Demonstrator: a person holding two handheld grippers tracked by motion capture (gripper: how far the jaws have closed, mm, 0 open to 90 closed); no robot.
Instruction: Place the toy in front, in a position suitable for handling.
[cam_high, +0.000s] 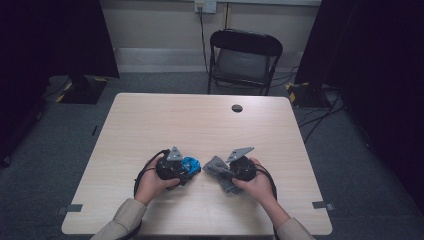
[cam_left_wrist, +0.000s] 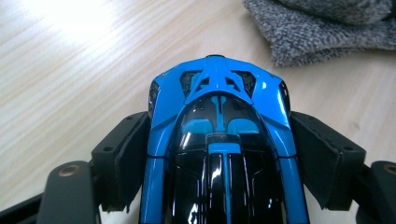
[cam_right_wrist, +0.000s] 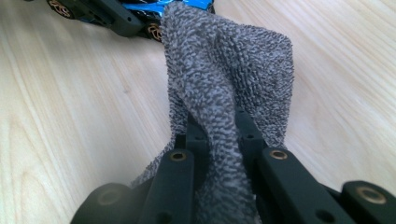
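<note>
A blue and black toy car (cam_left_wrist: 219, 93) sits on the wooden table (cam_high: 200, 120), and my left gripper (cam_left_wrist: 219, 135) is shut on it, one black pad (cam_left_wrist: 128, 154) against each side. In the high view the car (cam_high: 192, 163) pokes out to the right of my left gripper (cam_high: 185, 170). My right gripper (cam_right_wrist: 219, 126) is shut on a bunched grey terry cloth (cam_right_wrist: 224, 70), which rises between its jaws. The cloth (cam_high: 217, 170) lies just right of the car, a small gap between them, with my right gripper (cam_high: 232, 175) behind it. The cloth's edge (cam_left_wrist: 327, 28) lies ahead of the car.
A black folding chair (cam_high: 245, 55) stands beyond the table's far edge. A round cable hole (cam_high: 237, 108) sits near the back of the tabletop. Dark curtains flank both sides, and cables run over the floor at the right (cam_high: 320, 117).
</note>
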